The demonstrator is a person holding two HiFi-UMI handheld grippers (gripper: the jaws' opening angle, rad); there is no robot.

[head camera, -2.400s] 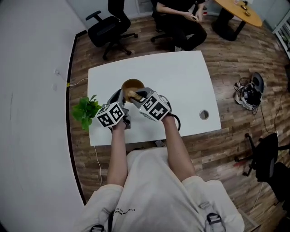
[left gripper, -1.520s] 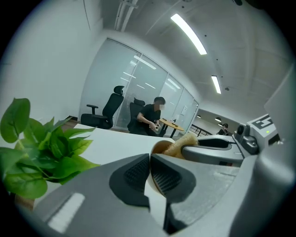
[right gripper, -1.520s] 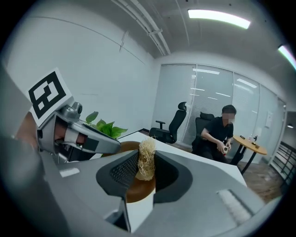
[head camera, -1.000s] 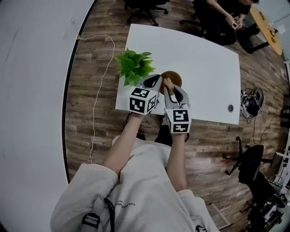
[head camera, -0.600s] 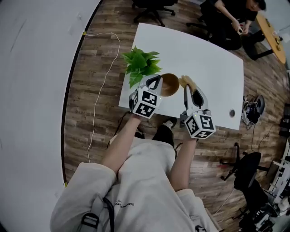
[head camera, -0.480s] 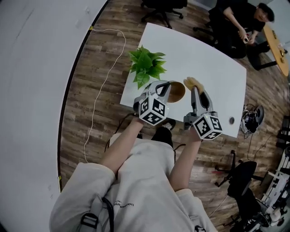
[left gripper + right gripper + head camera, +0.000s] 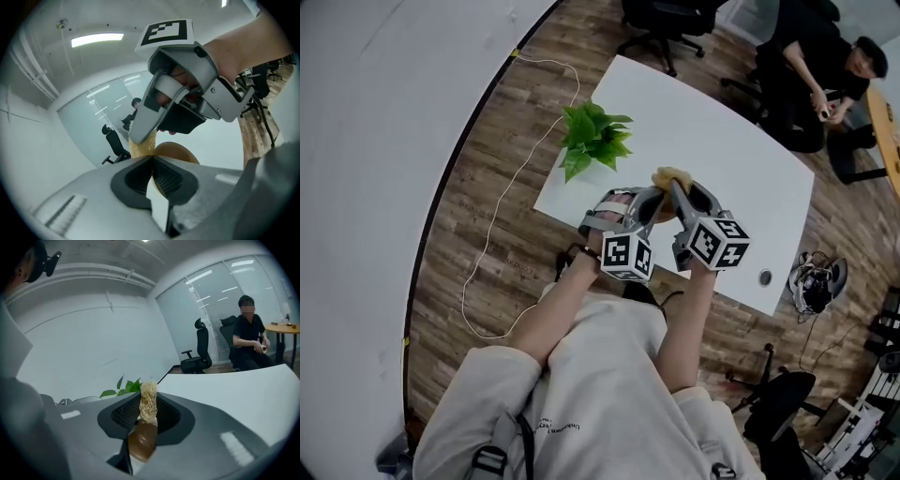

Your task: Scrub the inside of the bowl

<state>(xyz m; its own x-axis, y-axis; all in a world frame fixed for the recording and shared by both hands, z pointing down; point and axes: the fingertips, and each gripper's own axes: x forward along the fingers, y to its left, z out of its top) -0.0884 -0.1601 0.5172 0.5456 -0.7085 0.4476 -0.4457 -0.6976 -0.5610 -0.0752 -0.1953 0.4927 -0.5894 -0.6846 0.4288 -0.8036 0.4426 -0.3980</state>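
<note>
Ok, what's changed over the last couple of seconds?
The right gripper pulled the loofah scrubber out of the bowl, swung off to the right, then came back beside it. The left gripper tilted the bowl up. Unchanged: both grips, and the plant at the table's corner.

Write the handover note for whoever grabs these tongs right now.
Left tongs: shut on the rim of the brown bowl, which is held over the near edge of the white table.
Right tongs: shut on the loofah scrubber, its tip at the bowl's rim.
Done: both gripped; how much is scrubbed cannot be told.
Left: rub the scrubber around the inside.
</note>
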